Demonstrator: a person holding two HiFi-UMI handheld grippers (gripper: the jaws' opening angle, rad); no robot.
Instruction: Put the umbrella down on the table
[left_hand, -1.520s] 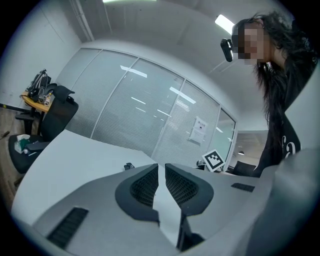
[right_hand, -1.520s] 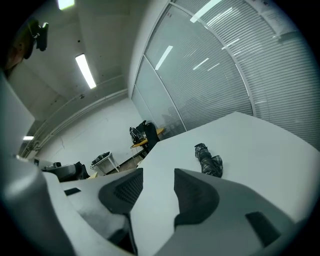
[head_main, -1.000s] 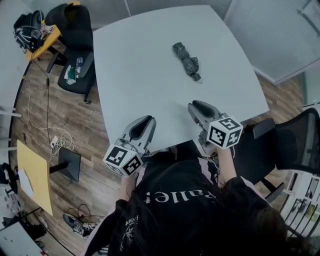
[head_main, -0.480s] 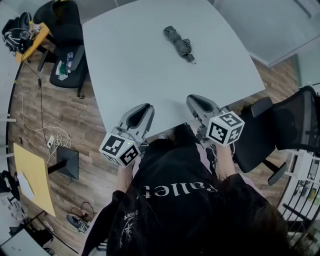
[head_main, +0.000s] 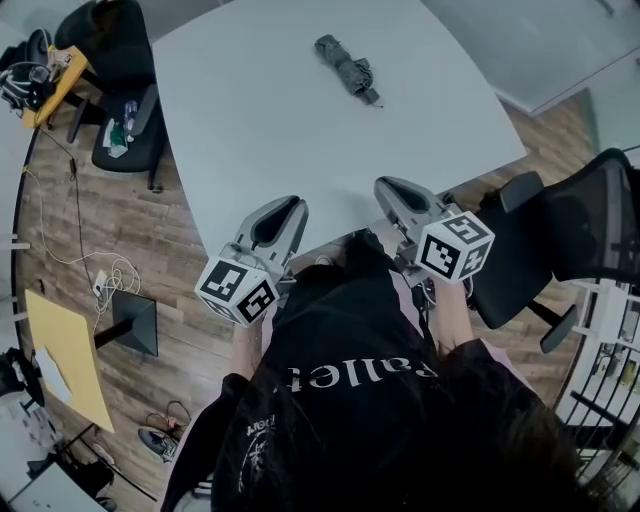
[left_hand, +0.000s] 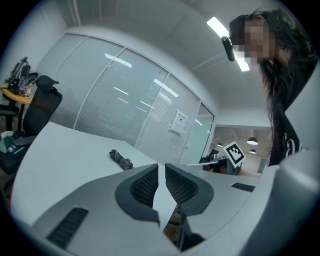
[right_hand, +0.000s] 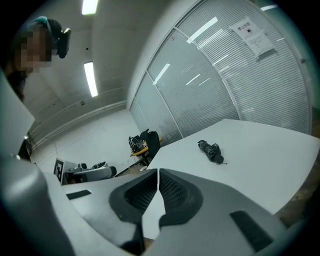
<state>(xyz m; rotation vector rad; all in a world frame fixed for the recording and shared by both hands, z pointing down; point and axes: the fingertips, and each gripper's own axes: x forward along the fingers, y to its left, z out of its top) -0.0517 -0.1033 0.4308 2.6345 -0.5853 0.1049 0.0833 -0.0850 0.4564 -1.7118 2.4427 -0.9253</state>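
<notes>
Left gripper (head_main: 289, 205) and right gripper (head_main: 386, 186) point nearly level, jaws together (umbrella (head_main: 345, 66) well apart)

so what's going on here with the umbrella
A person holds a gripper in each hand. The folded umbrella lies flat on the white table, far side, with nothing touching it. The left gripper and right gripper are at the table's near edge, both shut and empty. The putting-down looks done.

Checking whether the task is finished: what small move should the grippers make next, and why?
Probably none beyond resting them: the umbrella lies on the table, well clear of the left gripper and right gripper, both shut and empty.
</notes>
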